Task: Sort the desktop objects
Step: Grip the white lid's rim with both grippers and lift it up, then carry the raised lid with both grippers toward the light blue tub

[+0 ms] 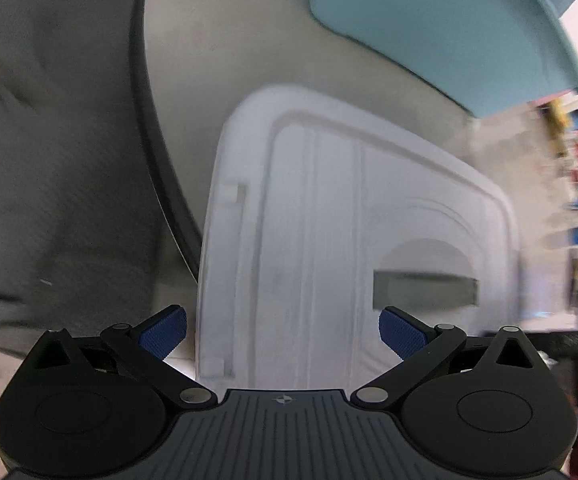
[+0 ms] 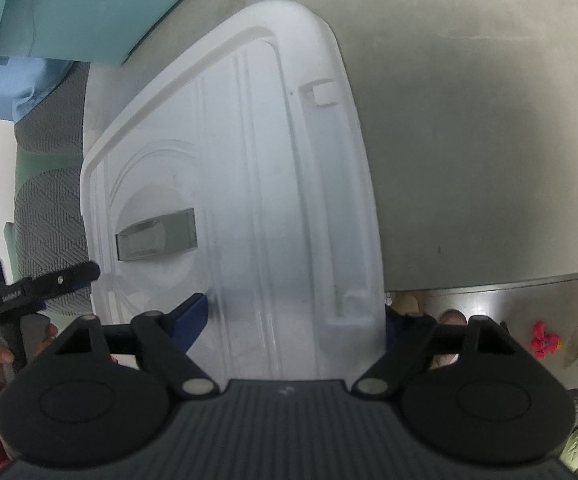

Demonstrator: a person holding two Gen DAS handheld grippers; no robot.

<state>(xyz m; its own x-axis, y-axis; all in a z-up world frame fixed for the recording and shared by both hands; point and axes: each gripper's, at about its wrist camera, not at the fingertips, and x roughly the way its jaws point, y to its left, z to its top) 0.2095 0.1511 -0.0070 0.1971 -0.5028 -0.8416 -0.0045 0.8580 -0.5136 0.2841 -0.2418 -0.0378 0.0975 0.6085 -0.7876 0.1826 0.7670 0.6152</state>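
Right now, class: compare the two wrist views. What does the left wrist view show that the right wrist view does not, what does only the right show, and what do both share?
Only the left wrist view: the left claw up close, fingers apart, both blue pads clear of the lid, and a blurred shelf at the right edge.

Only the right wrist view: the right claw straddling the lid's near edge, a red toy on the floor, and the other claw seen from outside at the left edge.

Both: the white lid with its slot handle, the grey table, and a teal board.

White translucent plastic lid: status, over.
Left gripper open, straddling white translucent plastic lid. Right gripper shut on its near end. Teal plastic tub beyond; nothing blocking.
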